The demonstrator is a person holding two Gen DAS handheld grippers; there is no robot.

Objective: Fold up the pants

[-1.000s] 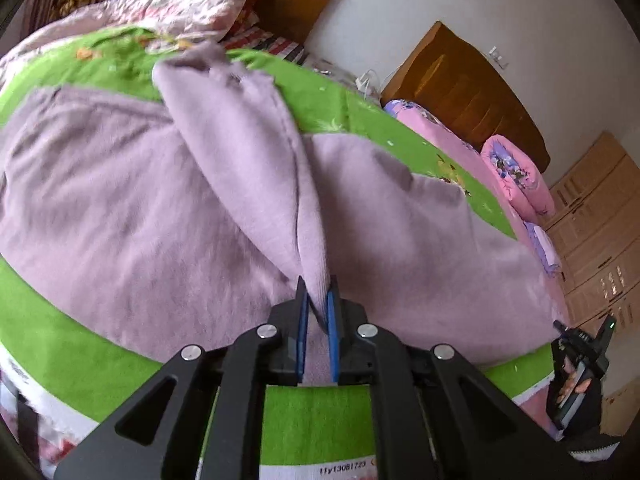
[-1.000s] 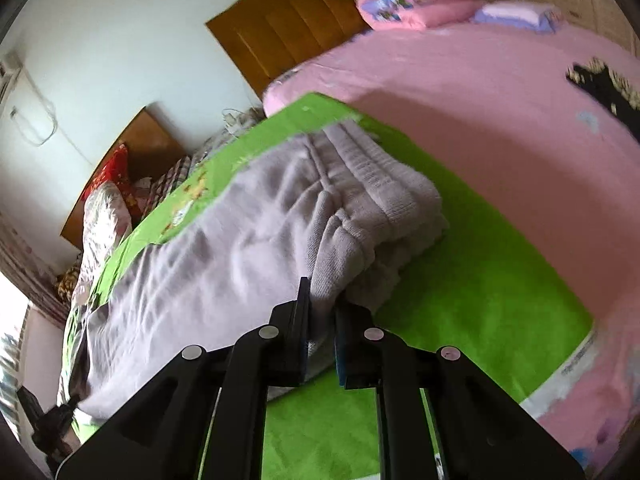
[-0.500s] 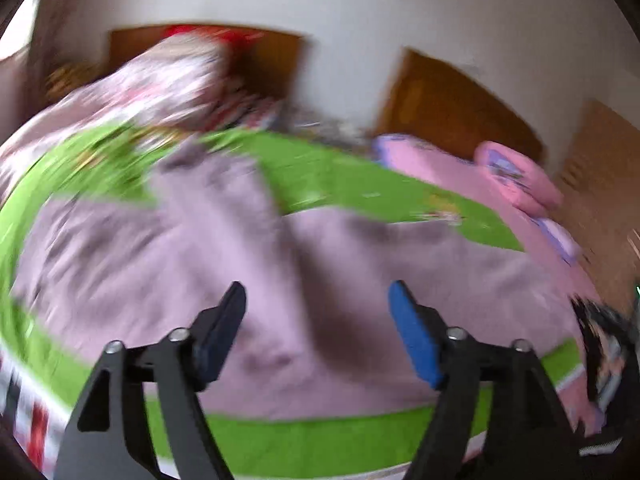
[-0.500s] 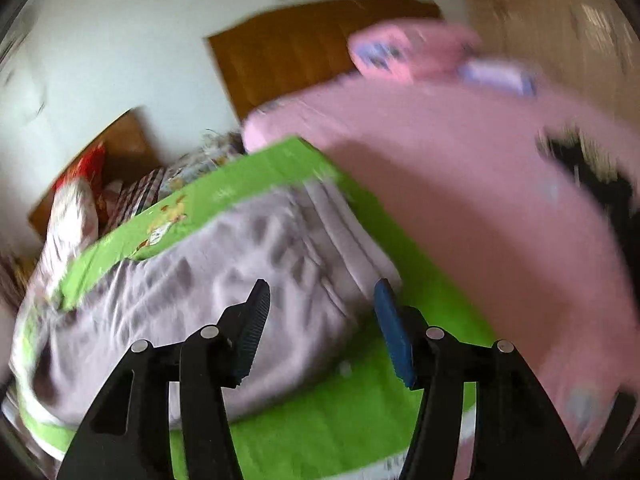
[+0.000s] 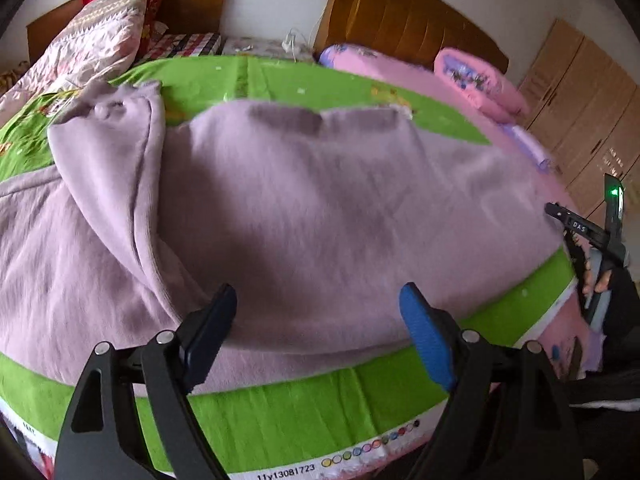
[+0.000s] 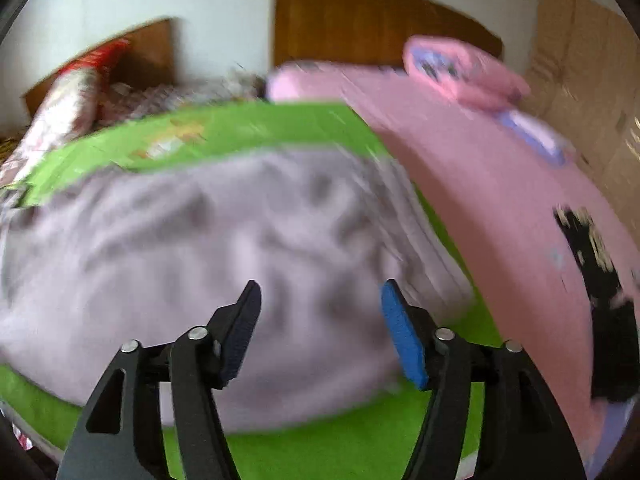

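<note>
Both sets of jaws are spreading apart as you hold them over the bed, and neither pinches anything. Your left gripper point(image 5: 318, 312) has its two blue pads wide apart above the near edge of the lilac pants point(image 5: 312, 208), with cloth seen in the gap below them but no pad pressing on it. Your right gripper point(image 6: 320, 316) is likewise opening, its pads clear of the fabric, over the pants point(image 6: 200, 248) near their ribbed end; that view is blurred, so fine detail is lost.

You have the pants lying across a green sheet point(image 5: 280, 416), which covers the bed. In the left wrist view one leg lies folded over at an angle on the left side, its end reaching toward the far edge of the green sheet, while the broad part spreads flat to the right. To the right of the green sheet lies a pink bedspread point(image 6: 500, 200) with a folded pink quilt point(image 5: 476, 80) at its far end near a wooden headboard point(image 5: 400, 16). A patterned pillow point(image 5: 92, 40) sits at the far left.
</note>
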